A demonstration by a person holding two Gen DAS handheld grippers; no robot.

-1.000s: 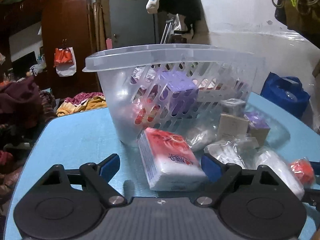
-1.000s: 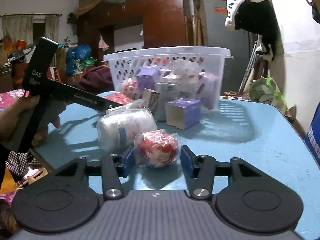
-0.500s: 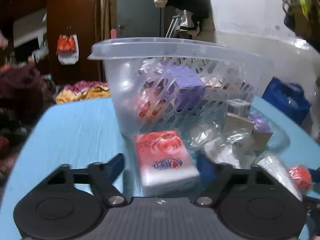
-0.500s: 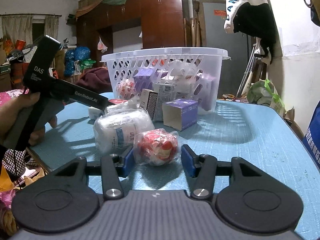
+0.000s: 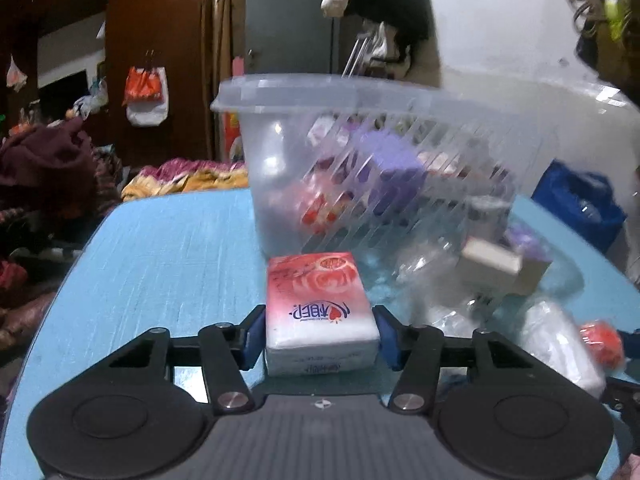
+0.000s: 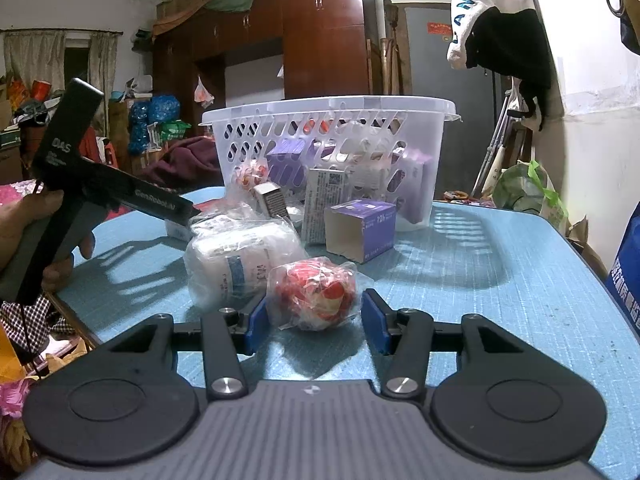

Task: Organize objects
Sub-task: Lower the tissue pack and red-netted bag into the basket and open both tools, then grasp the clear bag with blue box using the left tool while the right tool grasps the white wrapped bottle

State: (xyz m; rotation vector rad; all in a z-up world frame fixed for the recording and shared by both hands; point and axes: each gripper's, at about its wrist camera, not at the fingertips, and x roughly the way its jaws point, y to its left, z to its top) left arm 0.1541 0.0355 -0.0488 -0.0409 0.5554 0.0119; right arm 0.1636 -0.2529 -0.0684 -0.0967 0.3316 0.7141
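Note:
My left gripper [image 5: 318, 334] is shut on a red and white tissue pack [image 5: 318, 306], both blue pads against its sides, in front of the clear plastic basket [image 5: 360, 92] that holds boxes and packets. My right gripper [image 6: 316, 322] is open around a red and white bagged ball [image 6: 320, 292] on the blue table [image 6: 500, 292]; the pads stand apart from it. The ball also shows at the far right of the left wrist view [image 5: 602, 342]. The left gripper's body [image 6: 120, 196] shows in the right wrist view, held by a hand.
A bagged white roll [image 6: 236, 256] lies left of the ball. A purple box [image 6: 362, 228] and small cartons [image 6: 324, 200] stand before the basket [image 6: 332, 108]. A blue bag [image 5: 580, 204] sits beyond the table's far edge. Cluttered room around.
My left gripper has moved in around the tissue pack and closed on it. My right gripper has stayed open around the bagged ball.

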